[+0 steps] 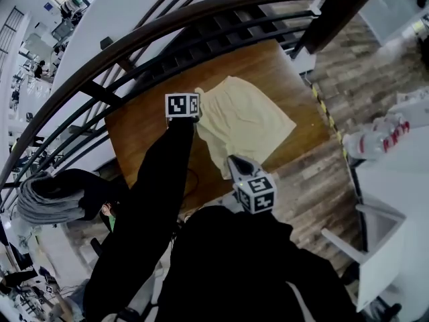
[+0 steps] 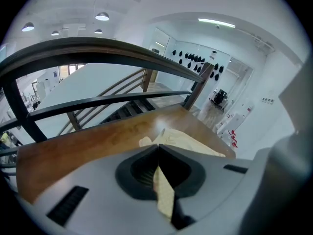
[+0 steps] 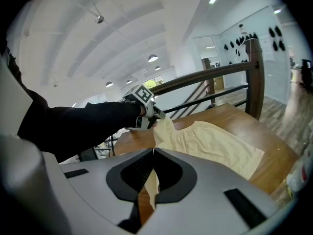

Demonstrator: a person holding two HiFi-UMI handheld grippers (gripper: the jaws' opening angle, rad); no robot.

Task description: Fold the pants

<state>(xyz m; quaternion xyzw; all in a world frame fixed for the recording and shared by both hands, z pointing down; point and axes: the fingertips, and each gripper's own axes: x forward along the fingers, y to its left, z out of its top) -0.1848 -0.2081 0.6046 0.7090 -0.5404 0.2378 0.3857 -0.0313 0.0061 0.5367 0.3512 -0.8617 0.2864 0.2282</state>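
Note:
Pale yellow pants [image 1: 242, 121] lie spread on a brown wooden table [image 1: 144, 136], with two corners lifted off it. My left gripper [image 1: 198, 98] is shut on the far-left corner. In the left gripper view, yellow cloth [image 2: 164, 192] is pinched between the closed jaws of the left gripper [image 2: 158, 153]. My right gripper [image 1: 232, 161] is shut on the near corner of the pants. The right gripper view shows a strip of fabric [image 3: 150, 182] hanging from the closed jaws of the right gripper [image 3: 153, 154]. Beyond it, the pants [image 3: 217, 141] stretch up to the left gripper [image 3: 148, 115].
A dark curved railing [image 1: 134, 49] with stairs behind it runs along the table's far side. A white table [image 1: 395, 173] with several bottles [image 1: 375, 139] stands at the right. A person in grey [image 1: 50, 196] sits at the lower left. Wood flooring surrounds the table.

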